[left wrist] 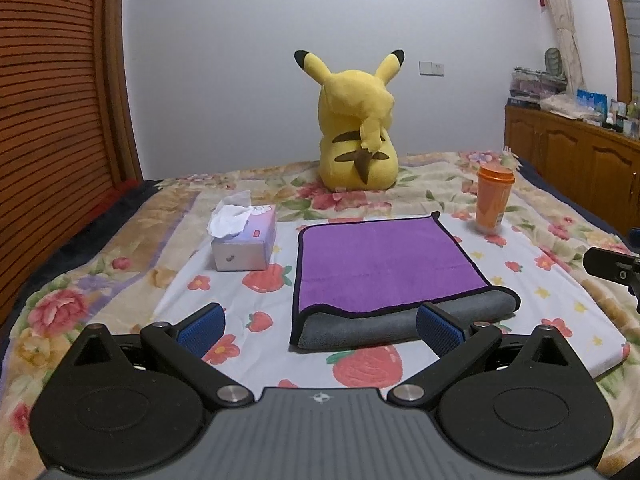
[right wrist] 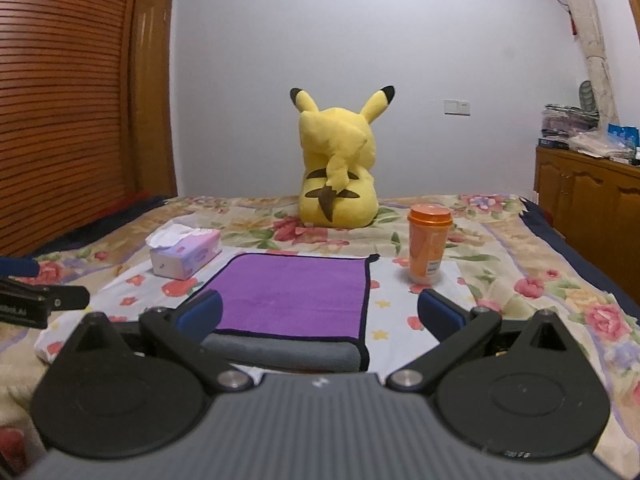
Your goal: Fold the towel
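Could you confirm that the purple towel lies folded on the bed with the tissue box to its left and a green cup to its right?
Not quite: the cup is orange, not green, as the right wrist view shows. The purple towel does lie folded on the bed, with the tissue box to its left.

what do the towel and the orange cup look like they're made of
Towel: likely microfiber, matte and plush, purple face, grey underside, dark stitched edging, soft rolled fold at the near edge. Orange cup: probably plastic, smooth and slightly translucent, ribbed lid, printed label.
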`<state>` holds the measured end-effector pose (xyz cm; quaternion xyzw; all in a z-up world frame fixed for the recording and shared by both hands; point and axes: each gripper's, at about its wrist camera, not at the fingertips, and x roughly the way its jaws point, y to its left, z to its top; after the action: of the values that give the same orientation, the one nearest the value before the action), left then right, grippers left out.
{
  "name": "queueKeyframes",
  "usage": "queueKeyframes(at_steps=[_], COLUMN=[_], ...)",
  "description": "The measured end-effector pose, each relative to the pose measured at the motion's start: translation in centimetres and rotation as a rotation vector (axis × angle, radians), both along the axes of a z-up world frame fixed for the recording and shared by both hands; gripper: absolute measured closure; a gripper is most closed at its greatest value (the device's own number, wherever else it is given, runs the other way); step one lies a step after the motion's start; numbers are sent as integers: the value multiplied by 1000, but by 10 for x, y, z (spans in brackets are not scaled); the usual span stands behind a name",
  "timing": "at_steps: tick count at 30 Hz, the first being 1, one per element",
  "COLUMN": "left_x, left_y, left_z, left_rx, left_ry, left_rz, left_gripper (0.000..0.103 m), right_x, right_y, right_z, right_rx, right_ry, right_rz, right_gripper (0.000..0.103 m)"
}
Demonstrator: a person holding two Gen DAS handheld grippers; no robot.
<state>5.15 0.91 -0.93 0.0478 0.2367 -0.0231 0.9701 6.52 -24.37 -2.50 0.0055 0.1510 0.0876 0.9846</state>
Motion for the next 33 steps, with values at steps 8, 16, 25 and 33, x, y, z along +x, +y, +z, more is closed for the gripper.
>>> queueKeyframes(at_steps=[8, 16, 25, 33], left_x=[25, 48, 72, 93], left_y=[-4, 0, 6, 13], left_z=[-10, -18, -19, -26], left_rx=[40, 37, 17, -7], left_ry=[68, 105, 106, 134], left_rz=[-14, -13, -12, -22], left_gripper=[0, 0, 0, 0], right_x=[18, 41, 63, 87], right_y=[-1, -7, -9, -17], right_z=[-2, -10, -20, -30], right_rx=[-6, 17, 7, 20], right_ry=[30, 68, 122, 167], right_rz=[30, 43, 33, 29], right_gripper=[0, 0, 0, 0])
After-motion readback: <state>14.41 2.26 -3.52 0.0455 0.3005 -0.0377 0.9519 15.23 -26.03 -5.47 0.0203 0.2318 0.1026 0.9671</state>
